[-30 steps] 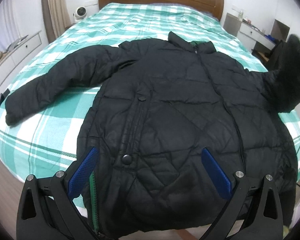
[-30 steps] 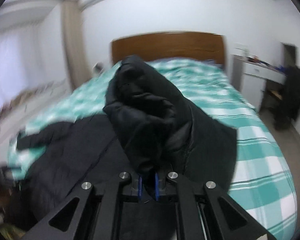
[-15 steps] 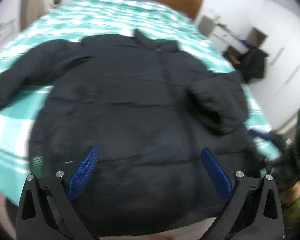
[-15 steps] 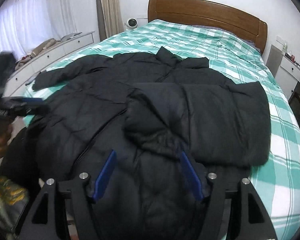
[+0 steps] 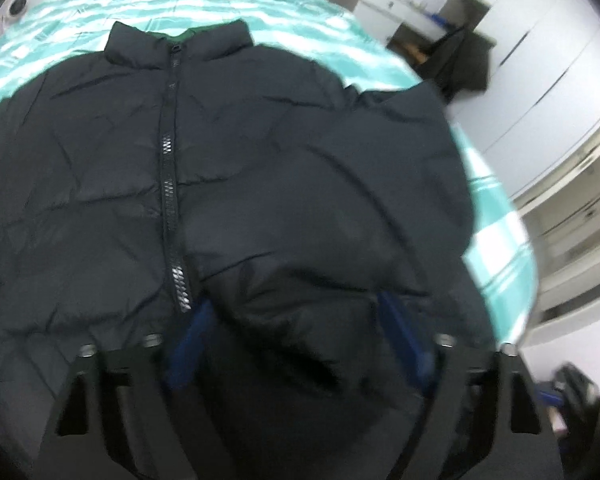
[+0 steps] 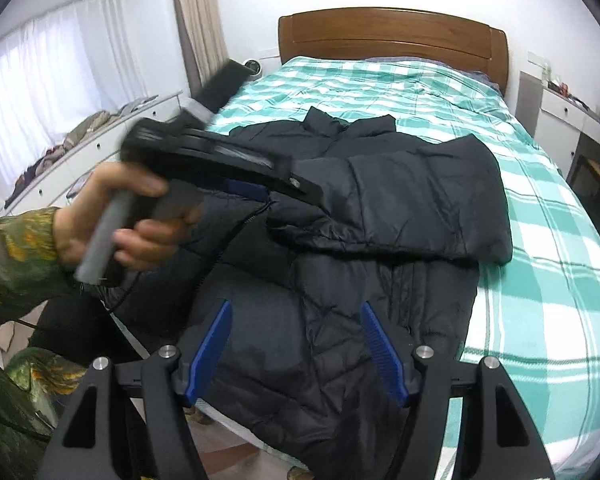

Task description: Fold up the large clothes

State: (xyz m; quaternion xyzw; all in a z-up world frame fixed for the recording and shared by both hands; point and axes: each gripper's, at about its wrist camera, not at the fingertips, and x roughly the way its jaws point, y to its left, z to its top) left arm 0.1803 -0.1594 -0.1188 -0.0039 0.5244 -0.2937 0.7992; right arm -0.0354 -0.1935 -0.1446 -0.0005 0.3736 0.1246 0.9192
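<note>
Currently: black puffer jacket point(image 6: 380, 208) flat on green-checked bed point(image 6: 540, 280), one sleeve point(image 5: 340, 208) folded across chest | left gripper point(image 5: 296, 332) jaws closing around sleeve cuff, pads not pressing | right gripper point(image 6: 296, 344) spread above jacket hem, empty.

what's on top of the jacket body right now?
The folded-over sleeve lies across the black jacket chest, cuff end toward the zipper. The chest panel beneath it is covered. The other sleeve is hidden behind the left gripper.
</note>
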